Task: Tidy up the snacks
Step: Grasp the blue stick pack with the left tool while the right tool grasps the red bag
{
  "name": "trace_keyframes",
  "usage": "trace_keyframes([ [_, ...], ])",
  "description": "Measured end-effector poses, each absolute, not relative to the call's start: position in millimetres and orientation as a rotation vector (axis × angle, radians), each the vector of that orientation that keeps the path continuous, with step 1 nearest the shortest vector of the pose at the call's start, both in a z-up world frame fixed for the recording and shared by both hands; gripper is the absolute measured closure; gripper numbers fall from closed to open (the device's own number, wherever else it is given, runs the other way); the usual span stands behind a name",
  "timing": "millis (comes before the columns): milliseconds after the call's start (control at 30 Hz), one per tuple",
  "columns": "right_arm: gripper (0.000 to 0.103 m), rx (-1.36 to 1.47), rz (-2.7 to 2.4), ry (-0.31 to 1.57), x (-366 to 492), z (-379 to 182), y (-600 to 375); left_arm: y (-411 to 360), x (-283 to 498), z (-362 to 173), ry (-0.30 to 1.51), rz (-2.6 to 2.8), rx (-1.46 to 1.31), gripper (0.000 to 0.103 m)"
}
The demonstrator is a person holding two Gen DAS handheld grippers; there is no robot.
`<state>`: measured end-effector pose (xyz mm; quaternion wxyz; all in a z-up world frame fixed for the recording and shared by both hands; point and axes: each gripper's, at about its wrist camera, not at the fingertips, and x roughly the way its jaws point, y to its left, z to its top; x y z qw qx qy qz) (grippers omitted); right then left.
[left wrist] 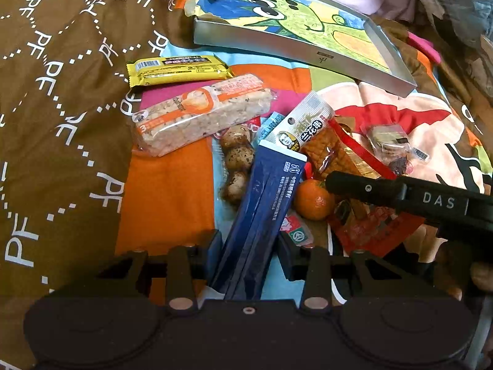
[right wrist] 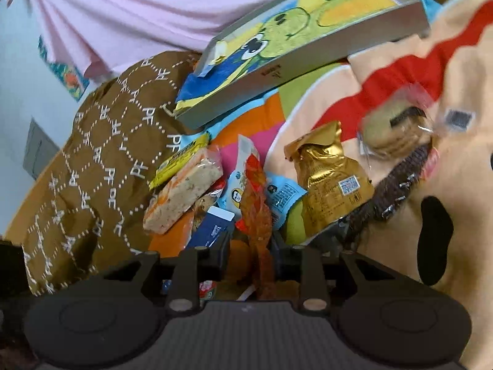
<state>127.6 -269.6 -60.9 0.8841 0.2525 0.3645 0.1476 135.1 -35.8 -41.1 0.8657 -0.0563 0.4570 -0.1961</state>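
Blue packet [left wrist: 262, 203] between fingers [left wrist: 215, 246], bedspread [left wrist: 61, 123] clear leftward

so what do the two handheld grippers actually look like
Both are matte black. The left gripper and right gripper each have angular linkage arms with silvery pivot pins and two round discs on the body. White letters "DAS" mark the right gripper's side. No cables or sleeves show.
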Motion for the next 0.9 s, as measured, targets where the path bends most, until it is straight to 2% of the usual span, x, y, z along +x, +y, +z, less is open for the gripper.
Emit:
trace_keyframes([
  [200, 0.088, 0.568, 0.281, 0.758, 125, -60, -276, -43, 133, -37, 0.973, -0.358, -0.097, 0.066],
  [367, 0.089, 0.443, 0.22, 0.75, 119, -49, -268, -50, 130, -32, 0.993, -0.338, -0.113, 0.073],
  [567, 0.09, 0.14, 0.19, 0.717, 104, -31, -236, -58, 120, -25, 0.999, -0.314, -0.14, 0.075],
  [900, 0.09, -0.397, 0.102, 0.524, 65, -19, -191, -71, 98, -1, 0.916, -0.303, -0.154, 0.076],
])
